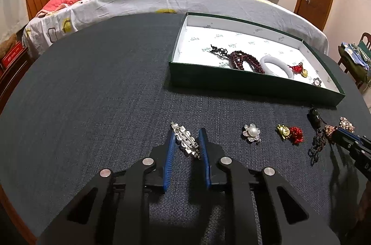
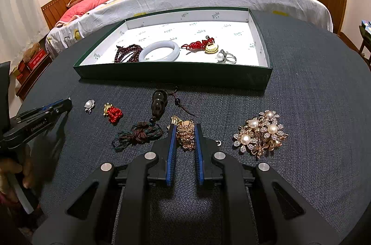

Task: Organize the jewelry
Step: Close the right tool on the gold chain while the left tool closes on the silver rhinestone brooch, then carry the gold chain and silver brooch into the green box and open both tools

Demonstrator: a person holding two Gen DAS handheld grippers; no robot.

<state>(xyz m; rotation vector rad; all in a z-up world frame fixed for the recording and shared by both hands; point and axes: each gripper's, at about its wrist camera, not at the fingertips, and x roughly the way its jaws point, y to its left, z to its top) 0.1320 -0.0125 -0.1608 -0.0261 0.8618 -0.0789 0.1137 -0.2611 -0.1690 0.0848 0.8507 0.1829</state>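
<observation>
We find the left gripper (image 1: 186, 139) low over the dark desk (image 1: 92, 94), its blue fingers (image 1: 171, 147) pinching a silver rhinestone brooch (image 1: 185, 140) from both sides. The right gripper (image 2: 184, 133) has its fingers pressed against a gold chain (image 2: 185, 132) lying on the desk. Between the two grippers lie a pearl flower brooch (image 1: 251, 132), a red knot charm (image 1: 291, 133) and a dark corded pendant (image 2: 158, 103). The green tray (image 2: 174, 73) beyond holds a white bangle (image 2: 160, 51), dark red beads (image 2: 127, 53) and a pearl ring (image 2: 226, 57).
</observation>
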